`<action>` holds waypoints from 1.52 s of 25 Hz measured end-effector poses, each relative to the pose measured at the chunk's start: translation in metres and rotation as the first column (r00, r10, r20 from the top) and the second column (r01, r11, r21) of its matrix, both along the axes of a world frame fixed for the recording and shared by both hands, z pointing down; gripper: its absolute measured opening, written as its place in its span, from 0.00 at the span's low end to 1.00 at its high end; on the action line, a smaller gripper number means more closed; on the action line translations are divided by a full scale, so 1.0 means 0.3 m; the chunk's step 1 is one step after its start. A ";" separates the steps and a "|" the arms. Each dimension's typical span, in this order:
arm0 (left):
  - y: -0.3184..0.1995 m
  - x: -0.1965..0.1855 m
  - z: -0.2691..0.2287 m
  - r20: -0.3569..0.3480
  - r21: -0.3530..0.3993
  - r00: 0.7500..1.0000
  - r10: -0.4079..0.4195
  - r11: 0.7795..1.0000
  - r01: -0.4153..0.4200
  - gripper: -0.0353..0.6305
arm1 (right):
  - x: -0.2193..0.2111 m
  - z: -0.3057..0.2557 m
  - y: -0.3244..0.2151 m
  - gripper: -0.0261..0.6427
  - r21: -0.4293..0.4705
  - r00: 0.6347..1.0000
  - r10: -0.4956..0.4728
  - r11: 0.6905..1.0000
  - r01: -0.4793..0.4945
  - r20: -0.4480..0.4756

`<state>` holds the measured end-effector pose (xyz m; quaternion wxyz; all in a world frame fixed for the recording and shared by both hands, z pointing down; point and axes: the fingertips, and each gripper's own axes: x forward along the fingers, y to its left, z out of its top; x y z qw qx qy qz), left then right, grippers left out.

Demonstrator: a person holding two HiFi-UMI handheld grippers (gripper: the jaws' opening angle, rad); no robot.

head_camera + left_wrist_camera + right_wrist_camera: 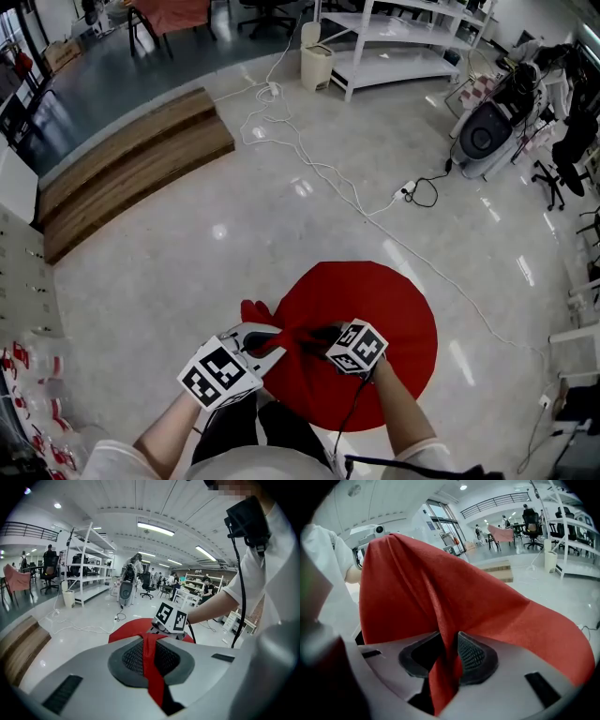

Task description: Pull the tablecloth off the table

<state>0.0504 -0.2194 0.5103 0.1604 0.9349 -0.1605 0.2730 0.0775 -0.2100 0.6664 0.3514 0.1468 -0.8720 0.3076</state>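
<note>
No legible text, labels or numbers, perhaps too small

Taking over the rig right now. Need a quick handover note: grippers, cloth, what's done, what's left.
Left hand-held gripper: shut on a twisted strip of the red tablecloth.
Right hand-held gripper: closed on a fold of the same cloth, close beside the left one.
Cloth: most of it lies spread as a round disc in front of the person, and its near edge is bunched up between the two grippers. Whatever is under it is hidden.
Done: both grips taken at the near edge.
Left: the pull itself, probably toward the person, until the whole cloth comes off.
</note>
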 end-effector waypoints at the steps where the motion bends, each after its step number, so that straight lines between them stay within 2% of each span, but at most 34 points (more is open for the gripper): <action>1: -0.002 -0.004 0.002 0.000 -0.001 1.000 0.001 1.000 -0.001 0.08 | 0.001 -0.002 -0.001 0.21 0.014 1.000 0.011 1.000 -0.011 -0.014; 5: -0.012 -0.013 0.022 -0.007 -0.014 1.000 0.009 1.000 -0.009 0.08 | 0.017 0.002 -0.005 0.11 0.055 0.994 0.081 0.995 -0.077 -0.067; 7: -0.023 -0.015 0.039 -0.007 -0.026 1.000 0.004 1.000 -0.005 0.08 | 0.036 0.007 -0.006 0.09 0.038 0.985 0.150 0.988 -0.147 -0.085; 10: -0.054 -0.030 0.065 0.000 -0.071 1.000 -0.025 0.997 0.025 0.08 | 0.078 -0.004 -0.011 0.08 -0.042 0.945 0.318 0.946 -0.322 -0.080; 13: -0.072 -0.045 0.106 0.021 -0.134 0.999 -0.047 0.990 0.050 0.08 | 0.152 -0.039 -0.008 0.08 -0.066 0.857 0.510 0.855 -0.515 -0.080; 17: -0.095 -0.027 0.166 0.058 -0.173 0.998 -0.015 0.985 0.025 0.08 | 0.289 -0.141 -0.006 0.08 -0.042 0.678 0.733 0.677 -0.735 -0.059; 19: -0.096 -0.028 0.183 0.085 -0.182 0.996 0.013 0.983 0.003 0.08 | 0.304 -0.207 0.013 0.08 -0.059 0.610 0.791 0.608 -0.792 -0.045; 23: -0.093 -0.016 0.226 0.138 -0.189 0.988 0.076 0.981 -0.049 0.08 | 0.310 -0.301 0.067 0.08 -0.041 0.513 0.858 0.512 -0.858 -0.019; 25: -0.082 0.014 0.245 0.147 -0.169 0.980 0.136 0.979 -0.111 0.08 | 0.324 -0.326 0.094 0.08 -0.028 0.464 0.886 0.464 -0.885 -0.003; 27: -0.068 0.045 0.252 0.150 -0.135 0.968 0.202 0.974 -0.183 0.08 | 0.325 -0.352 0.112 0.08 -0.012 0.428 0.903 0.429 -0.903 0.015; 30: -0.048 0.078 0.243 0.124 -0.120 0.955 0.268 0.960 -0.254 0.08 | 0.323 -0.393 0.136 0.08 0.014 0.377 0.926 0.377 -0.926 0.027; 36: -0.048 0.119 0.173 0.067 -0.108 0.940 0.334 0.939 -0.326 0.08 | 0.351 -0.500 0.178 0.08 0.037 0.247 0.965 0.245 -0.969 0.092; 38: -0.055 0.140 0.142 0.054 -0.098 0.936 0.347 0.935 -0.341 0.08 | 0.375 -0.534 0.185 0.08 0.062 0.227 0.970 0.222 -0.973 0.090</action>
